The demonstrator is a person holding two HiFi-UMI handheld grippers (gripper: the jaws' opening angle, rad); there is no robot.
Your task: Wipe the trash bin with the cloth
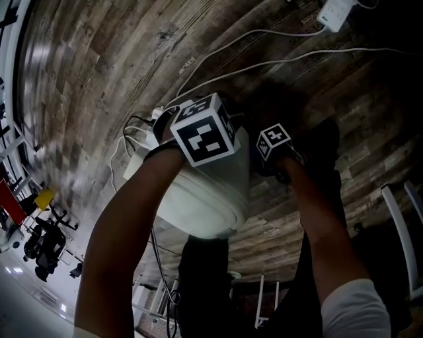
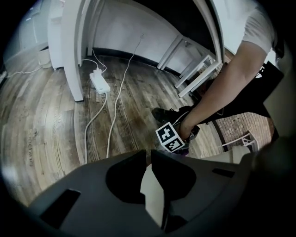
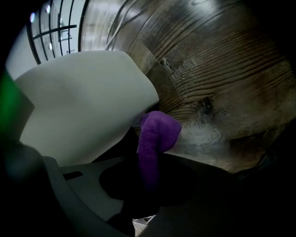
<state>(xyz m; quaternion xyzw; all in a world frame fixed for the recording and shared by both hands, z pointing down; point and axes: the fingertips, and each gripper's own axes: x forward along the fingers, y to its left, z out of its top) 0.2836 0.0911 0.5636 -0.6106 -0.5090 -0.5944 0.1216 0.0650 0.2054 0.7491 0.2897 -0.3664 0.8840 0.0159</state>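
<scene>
In the head view the white trash bin [image 1: 211,198] is lifted off the wooden floor between both arms, tilted. My left gripper [image 2: 149,155] is shut on a thin white edge of the bin [image 2: 153,196]; its marker cube [image 1: 205,129] sits over the bin's upper side. My right gripper [image 3: 149,159] is shut on a purple cloth [image 3: 159,129], whose bunched end rests against the bin's white side [image 3: 83,102]. The right gripper's marker cube [image 1: 273,142] shows just right of the bin, and also in the left gripper view [image 2: 170,137].
A white power strip [image 1: 336,12] and white cables [image 1: 264,64] lie on the wooden floor. White table legs [image 2: 74,51] and a white frame [image 2: 196,74] stand nearby. A black office chair [image 1: 43,244] is at the far left, a white rack [image 1: 400,231] at the right.
</scene>
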